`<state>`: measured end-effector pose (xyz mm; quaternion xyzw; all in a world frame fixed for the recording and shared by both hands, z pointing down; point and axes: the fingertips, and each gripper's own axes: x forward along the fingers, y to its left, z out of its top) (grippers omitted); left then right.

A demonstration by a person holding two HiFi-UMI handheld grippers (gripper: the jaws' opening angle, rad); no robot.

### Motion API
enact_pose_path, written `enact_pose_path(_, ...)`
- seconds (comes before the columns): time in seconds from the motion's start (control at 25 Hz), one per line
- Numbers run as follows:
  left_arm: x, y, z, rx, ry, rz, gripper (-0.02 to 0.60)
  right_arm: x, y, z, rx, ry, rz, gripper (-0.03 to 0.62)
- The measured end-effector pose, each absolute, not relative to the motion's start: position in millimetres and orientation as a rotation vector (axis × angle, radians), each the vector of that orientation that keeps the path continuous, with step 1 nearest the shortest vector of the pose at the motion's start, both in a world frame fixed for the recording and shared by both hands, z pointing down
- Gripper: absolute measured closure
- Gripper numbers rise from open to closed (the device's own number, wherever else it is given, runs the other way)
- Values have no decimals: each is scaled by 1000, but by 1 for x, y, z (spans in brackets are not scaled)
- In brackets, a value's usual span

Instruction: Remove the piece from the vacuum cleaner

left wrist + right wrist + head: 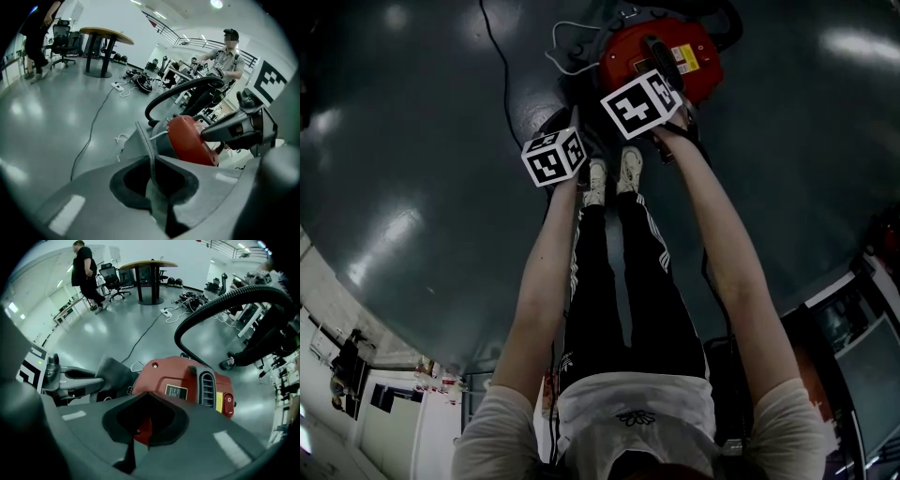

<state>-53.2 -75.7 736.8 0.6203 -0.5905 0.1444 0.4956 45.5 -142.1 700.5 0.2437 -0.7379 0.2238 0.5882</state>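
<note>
The red vacuum cleaner (661,54) lies on the grey floor just beyond the person's shoes. A grey cloth piece (140,140) hangs off its near end. In the right gripper view that cloth piece (115,373) is at the left of the red vacuum body (187,385). My left gripper (152,164) is shut on the cloth's thin edge, which stands up between the jaws. My right gripper (143,427) is shut on a red lip of the vacuum body. In the head view the left gripper (566,131) and right gripper (649,94) sit side by side over the vacuum.
A thick black hose (225,305) arcs up from the vacuum. A thin cord (91,126) trails across the floor toward a round table (105,33). A person (86,268) walks near office chairs; another person (225,56) sits behind the hose. The wearer's shoes (614,173) touch the vacuum's near side.
</note>
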Motion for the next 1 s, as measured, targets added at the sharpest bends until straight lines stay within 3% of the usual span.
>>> enact_pose_path(1.0, -66, -33, 729, 1497, -1488, 336, 560, 44, -141, 701, 559, -1653, 379, 582)
